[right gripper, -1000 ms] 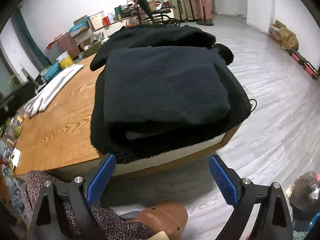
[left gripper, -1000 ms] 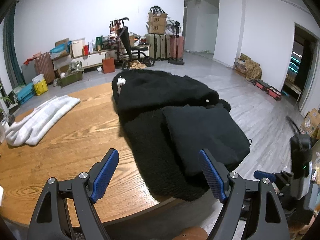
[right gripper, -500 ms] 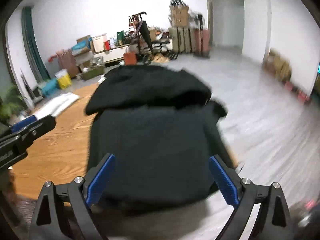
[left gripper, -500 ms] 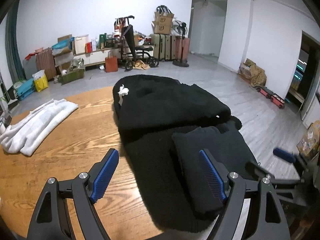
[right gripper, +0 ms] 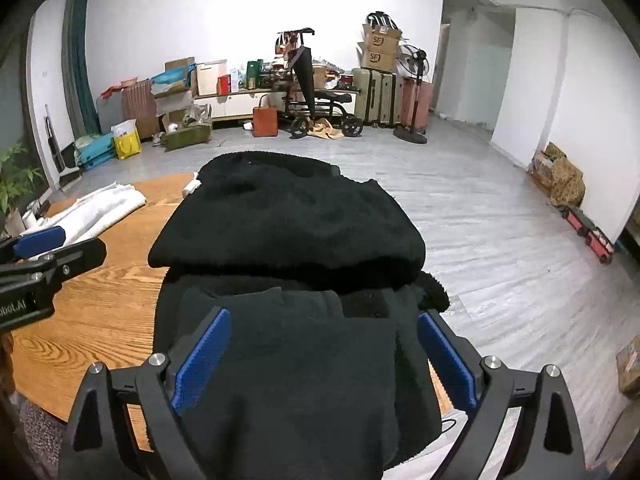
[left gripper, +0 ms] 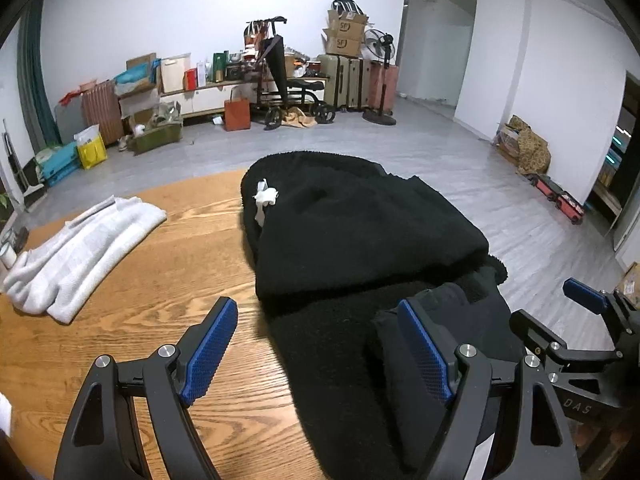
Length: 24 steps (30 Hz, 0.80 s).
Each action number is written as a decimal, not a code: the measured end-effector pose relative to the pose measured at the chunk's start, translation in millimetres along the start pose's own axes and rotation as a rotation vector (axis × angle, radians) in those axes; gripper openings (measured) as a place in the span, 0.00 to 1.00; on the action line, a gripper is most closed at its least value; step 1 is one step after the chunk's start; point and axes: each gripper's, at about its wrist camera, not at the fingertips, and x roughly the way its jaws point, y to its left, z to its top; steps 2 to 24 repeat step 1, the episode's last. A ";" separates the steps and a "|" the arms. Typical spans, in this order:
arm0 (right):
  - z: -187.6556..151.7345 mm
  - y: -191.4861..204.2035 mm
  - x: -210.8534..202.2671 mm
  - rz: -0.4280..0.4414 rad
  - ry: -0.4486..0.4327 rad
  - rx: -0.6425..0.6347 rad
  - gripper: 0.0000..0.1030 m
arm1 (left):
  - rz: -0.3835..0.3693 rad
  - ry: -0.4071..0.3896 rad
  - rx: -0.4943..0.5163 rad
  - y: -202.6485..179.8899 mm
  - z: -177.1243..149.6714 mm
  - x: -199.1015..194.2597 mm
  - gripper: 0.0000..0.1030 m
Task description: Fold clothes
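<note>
On the right half of the round wooden table lay the black fleece garment, partly folded, its far portion doubled over into a thick rounded layer and its near portion running down to the table's near edge. A smoother dark folded piece sat on top of the fleece at the near end, and a small white tag stuck out at the far left edge of the fleece.

Over that near end hovered the right gripper, its 2 blue-padded fingers spread wide on either side of the dark folded piece, with nothing pinched between them. Whether the pads touched the cloth could not be told.

Just to the left, the left gripper was also spread wide and held nothing: its left finger stood above bare wood and its right finger above the fleece's left part. Each gripper showed at the edge of the other's view, so the 2 were side by side.

Well apart from the black clothes, a white folded garment lay on the table's left side. Beyond the table stretched a grey floor, with cardboard boxes, suitcases, a standing fan and other clutter along the far white wall.
</note>
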 end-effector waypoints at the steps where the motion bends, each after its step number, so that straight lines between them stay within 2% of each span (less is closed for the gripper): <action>1: -0.1 0.0 0.3 0.008 0.008 0.001 0.94 | 0.003 0.003 -0.001 1.4 0.7 -0.5 0.80; 24: -0.1 0.0 0.3 0.008 0.008 0.001 0.94 | 0.003 0.003 -0.001 1.4 0.7 -0.5 0.80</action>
